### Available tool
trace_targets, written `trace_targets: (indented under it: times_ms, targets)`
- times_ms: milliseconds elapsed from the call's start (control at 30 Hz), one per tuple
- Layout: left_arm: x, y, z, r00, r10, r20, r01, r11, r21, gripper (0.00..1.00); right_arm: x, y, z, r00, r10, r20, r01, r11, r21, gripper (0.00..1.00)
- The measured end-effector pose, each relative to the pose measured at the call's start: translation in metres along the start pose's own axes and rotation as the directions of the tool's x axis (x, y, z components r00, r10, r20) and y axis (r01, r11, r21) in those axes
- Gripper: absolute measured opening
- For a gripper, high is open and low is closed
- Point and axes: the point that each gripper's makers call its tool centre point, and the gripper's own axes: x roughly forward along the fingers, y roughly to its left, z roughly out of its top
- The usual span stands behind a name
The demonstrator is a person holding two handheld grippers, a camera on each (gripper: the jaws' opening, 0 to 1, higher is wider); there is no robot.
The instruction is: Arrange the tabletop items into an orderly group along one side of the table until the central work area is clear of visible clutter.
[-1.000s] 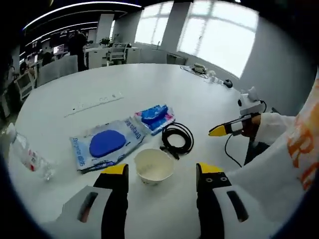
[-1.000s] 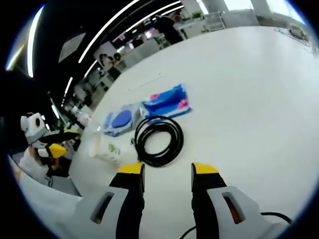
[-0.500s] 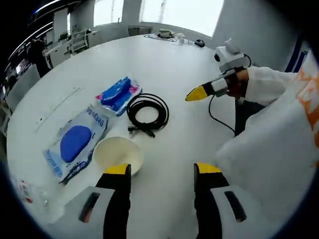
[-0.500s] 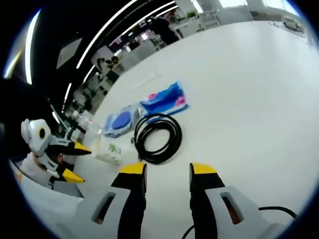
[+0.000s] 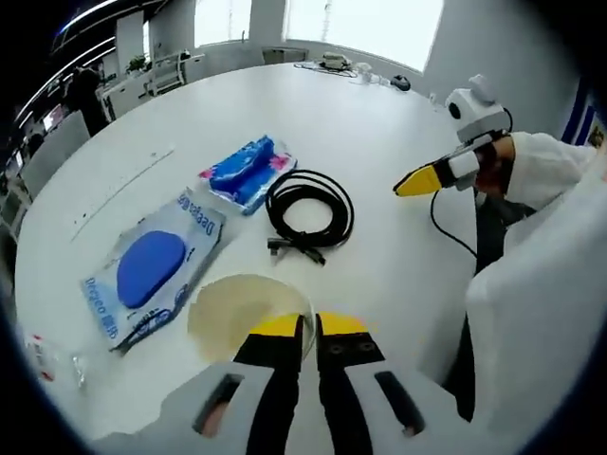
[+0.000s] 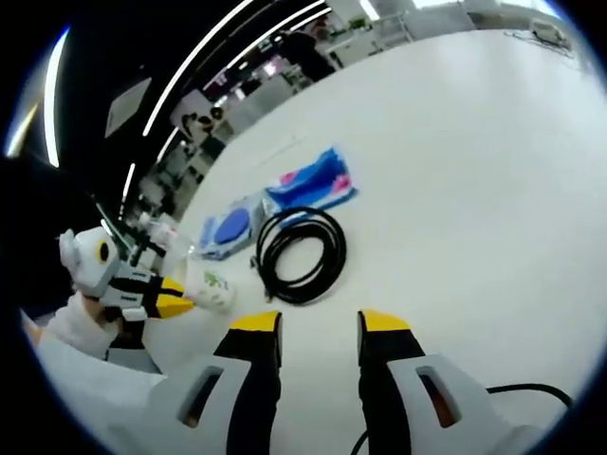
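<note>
In the left gripper view my left gripper [image 5: 308, 325] is shut on the near rim of a cream paper cup [image 5: 232, 313]. Beyond it lie a coiled black cable [image 5: 308, 210], a blue tissue pack [image 5: 248, 171] and a clear bag with a blue disc [image 5: 156, 270]. My right gripper [image 5: 422, 180] hovers at the right, above the table edge. In the right gripper view my right gripper [image 6: 319, 322] is open with nothing between its jaws, just short of the cable [image 6: 302, 254]. The left gripper [image 6: 171, 301] meets the cup [image 6: 211, 289] at the left.
A plastic water bottle [image 5: 43, 355] lies at the lower left. A thin white strip [image 5: 123, 185] lies on the round white table [image 5: 379, 133], with small items [image 5: 351, 66] at its far edge. A person's white sleeve [image 5: 541, 246] takes up the right. A black cord [image 5: 446, 237] hangs from the right gripper.
My left gripper has gone from open to shut, closing on the cup's rim. The right gripper stays open and has barely shifted.
</note>
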Motion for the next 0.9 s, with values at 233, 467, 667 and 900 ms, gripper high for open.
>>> trace_targets:
  times_ms: [233, 467, 667, 900]
  targets:
    - [-0.021, 0.019, 0.003, 0.996, 0.07, 0.05, -0.072, 0.996, 0.045, 0.0, -0.001, -0.003, -0.003, 1.0, -0.01, -0.003, 0.01, 1.0, 0.015, 0.28]
    - [-0.054, 0.063, -0.019, 0.982, 0.183, 0.034, -0.184, 0.982, 0.032, 0.0, 0.001, -0.002, -0.003, 1.0, -0.003, -0.002, 0.003, 1.0, 0.009, 0.28]
    - [-0.083, 0.122, -0.019, 0.957, 0.289, 0.031, -0.29, 0.956, 0.054, 0.0, 0.002, 0.0, -0.003, 1.0, 0.001, -0.009, -0.001, 1.0, 0.003, 0.28]
    - [-0.095, 0.17, -0.017, 0.939, 0.344, 0.015, -0.344, 0.933, 0.103, 0.0, 0.002, 0.002, 0.002, 1.0, 0.011, 0.001, -0.011, 1.0, -0.004, 0.28]
